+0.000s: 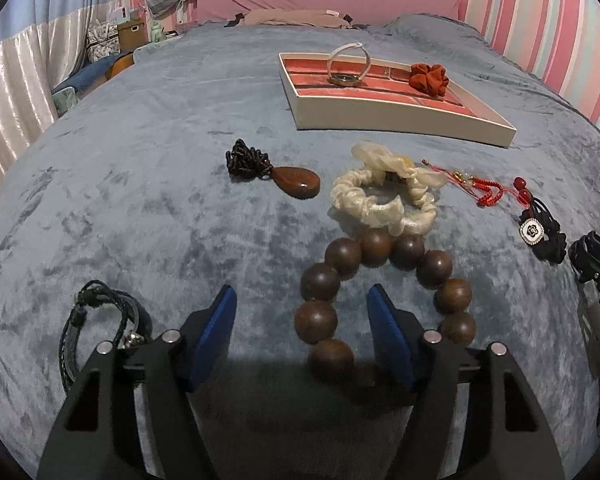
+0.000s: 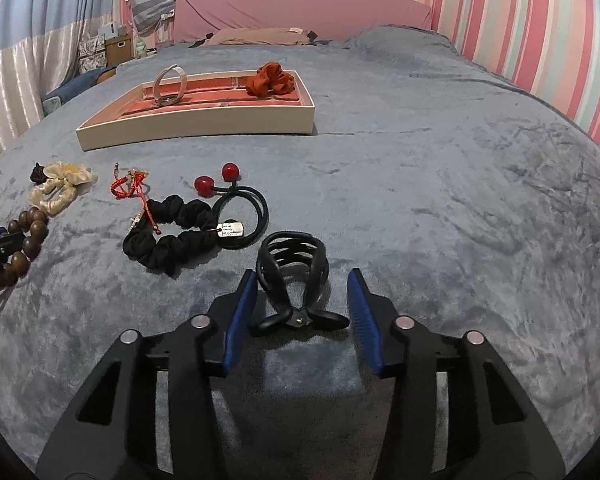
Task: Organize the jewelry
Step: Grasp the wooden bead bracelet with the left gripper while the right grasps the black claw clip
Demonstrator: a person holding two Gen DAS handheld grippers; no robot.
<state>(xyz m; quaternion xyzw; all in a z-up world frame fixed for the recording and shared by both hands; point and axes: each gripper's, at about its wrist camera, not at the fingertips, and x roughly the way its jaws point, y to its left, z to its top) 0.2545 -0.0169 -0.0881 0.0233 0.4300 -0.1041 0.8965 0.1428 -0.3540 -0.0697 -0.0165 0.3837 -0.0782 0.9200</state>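
Note:
My left gripper is open, its fingers either side of the left arc of a brown wooden bead bracelet on the grey-blue bedspread. A cream scrunchie, a brown teardrop pendant on black cord and red cord pieces lie beyond. My right gripper is open around a black hair claw clip. A black scrunchie, a black elastic with red balls and the beads lie left. The white tray with red lining holds a watch and a red scrunchie.
A black braided bracelet lies by the left gripper's left finger. The right gripper shows at the right edge of the left wrist view. Pink headboard, pillow and striped wall stand beyond; curtains and boxes at left.

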